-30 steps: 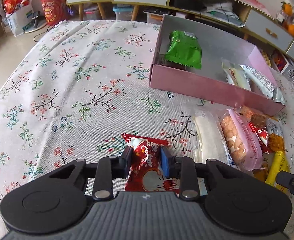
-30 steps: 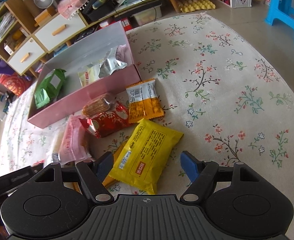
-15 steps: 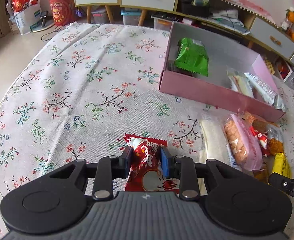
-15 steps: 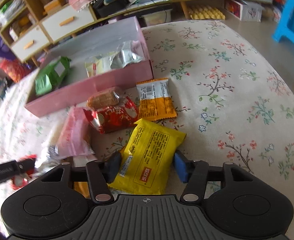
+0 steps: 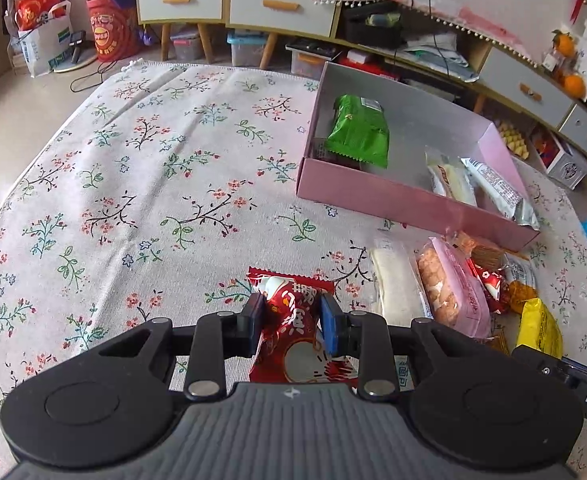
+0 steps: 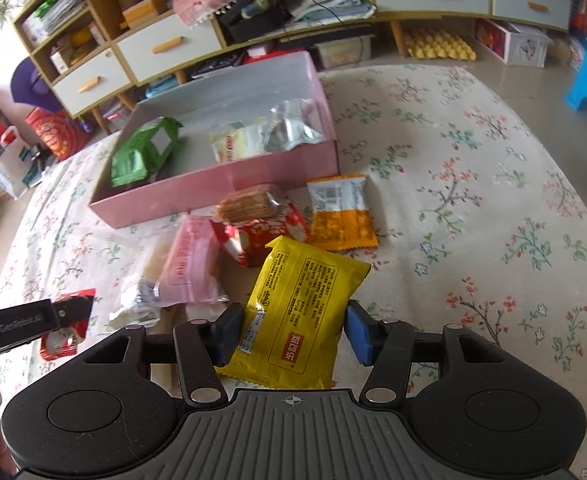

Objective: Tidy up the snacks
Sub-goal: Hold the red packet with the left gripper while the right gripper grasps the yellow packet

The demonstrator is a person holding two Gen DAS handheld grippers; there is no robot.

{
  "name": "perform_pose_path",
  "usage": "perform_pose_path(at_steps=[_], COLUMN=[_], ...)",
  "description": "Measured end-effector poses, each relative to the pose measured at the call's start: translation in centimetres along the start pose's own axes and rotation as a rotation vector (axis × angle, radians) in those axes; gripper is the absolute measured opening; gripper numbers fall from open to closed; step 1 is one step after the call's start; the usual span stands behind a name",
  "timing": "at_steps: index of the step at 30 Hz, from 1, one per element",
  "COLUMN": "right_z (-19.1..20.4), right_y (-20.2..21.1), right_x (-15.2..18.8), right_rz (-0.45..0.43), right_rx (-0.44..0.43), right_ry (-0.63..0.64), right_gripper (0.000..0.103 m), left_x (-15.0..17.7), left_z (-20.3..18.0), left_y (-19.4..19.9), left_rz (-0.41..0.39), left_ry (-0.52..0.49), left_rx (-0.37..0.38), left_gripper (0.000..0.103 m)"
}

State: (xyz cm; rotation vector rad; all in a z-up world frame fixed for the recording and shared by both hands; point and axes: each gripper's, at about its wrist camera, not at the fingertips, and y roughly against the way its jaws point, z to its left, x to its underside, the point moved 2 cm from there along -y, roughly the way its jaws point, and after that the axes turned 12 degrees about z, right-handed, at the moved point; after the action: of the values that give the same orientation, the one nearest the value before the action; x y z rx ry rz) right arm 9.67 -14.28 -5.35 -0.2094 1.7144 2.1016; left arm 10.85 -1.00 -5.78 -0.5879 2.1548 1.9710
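The right gripper (image 6: 291,330) has just closed its fingers (image 6: 227,330) on the yellow packet (image 6: 299,312), pads pressing both edges. Beyond it lie an orange packet (image 6: 339,216), a red packet (image 6: 259,236) and a pink box (image 6: 229,182) on the floral surface (image 6: 473,208)

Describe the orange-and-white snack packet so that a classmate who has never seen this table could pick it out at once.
Find the pink box on the flowered tablecloth. In front of its right-hand corner, apart from the box, the orange-and-white packet lies flat on the cloth at the right edge of the loose snacks. It alone has a white printed top half above a plain orange lower half.
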Motion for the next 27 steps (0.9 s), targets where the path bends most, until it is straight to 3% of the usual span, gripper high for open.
perform_pose_path(at_steps=[11,27], right_z=[2.6,3.3], right_y=[1.6,1.3], right_x=[-0.6,-4.1], right_rz=[-0.062,-0.099], right_rx=[-0.069,-0.054], right_ry=[0.117,0.206], right_gripper=[0.054,0.054], left_x=[-0.3,-2.4], left_z=[-0.9,-3.3], left_y=[0.9,1.4], left_rz=[-0.047,-0.147], left_ry=[-0.024,-0.134], left_rx=[0.005,0.013], left_gripper=[0.027,0.027])
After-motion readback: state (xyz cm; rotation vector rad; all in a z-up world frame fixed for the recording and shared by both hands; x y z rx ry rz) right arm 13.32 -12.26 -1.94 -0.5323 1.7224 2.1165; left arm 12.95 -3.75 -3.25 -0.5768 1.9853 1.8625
